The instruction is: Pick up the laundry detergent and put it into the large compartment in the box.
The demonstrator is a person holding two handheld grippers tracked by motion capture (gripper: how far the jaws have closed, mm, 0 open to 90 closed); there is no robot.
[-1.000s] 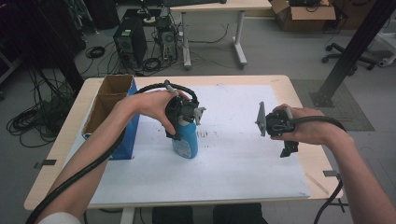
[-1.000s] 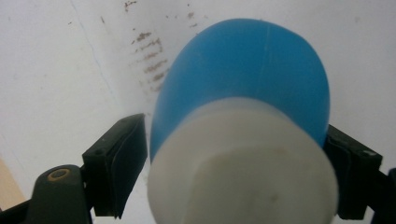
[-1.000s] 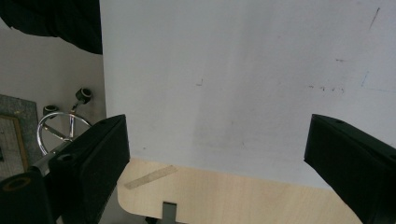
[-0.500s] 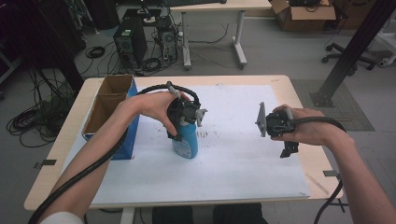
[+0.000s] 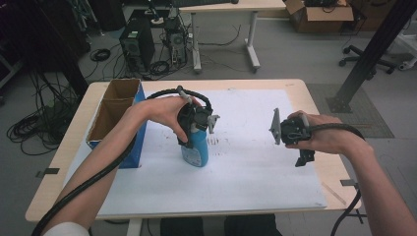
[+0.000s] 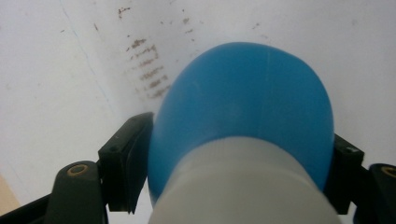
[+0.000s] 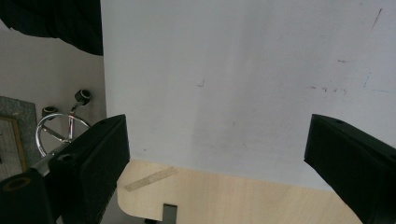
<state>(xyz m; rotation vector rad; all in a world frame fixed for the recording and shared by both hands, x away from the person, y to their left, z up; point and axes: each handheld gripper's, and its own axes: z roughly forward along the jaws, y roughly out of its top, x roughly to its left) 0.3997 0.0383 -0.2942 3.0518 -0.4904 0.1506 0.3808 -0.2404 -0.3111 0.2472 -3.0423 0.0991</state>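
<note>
2 grippers are over the table (image 5: 295,91), each held in 1 hand. The right gripper (image 5: 304,158) hangs above the white sheet (image 5: 246,172) near the table's right edge, well apart from the bottle; in the right gripper view its 2 black jaws stand wide, with bare sheet and a strip of wooden table edge between them and nothing held. The left gripper (image 5: 189,142) comes down from above onto the blue bottle (image 5: 195,150), which stands upright on the white sheet left of the middle. In the left gripper view the bottle (image 6: 243,121) sits between the 2 jaws, its white cap nearest the camera, and both pads (image 6: 128,163) lie against its blue sides; the jaws have just been closing in on it to a narrow gap. Brown smudges mark the sheet just beyond the bottle. Farther left, at the table's left edge, stands an open cardboard box (image 5: 115,115) with a blue outer side and 2 compartments; what is inside them I cannot tell.
</note>
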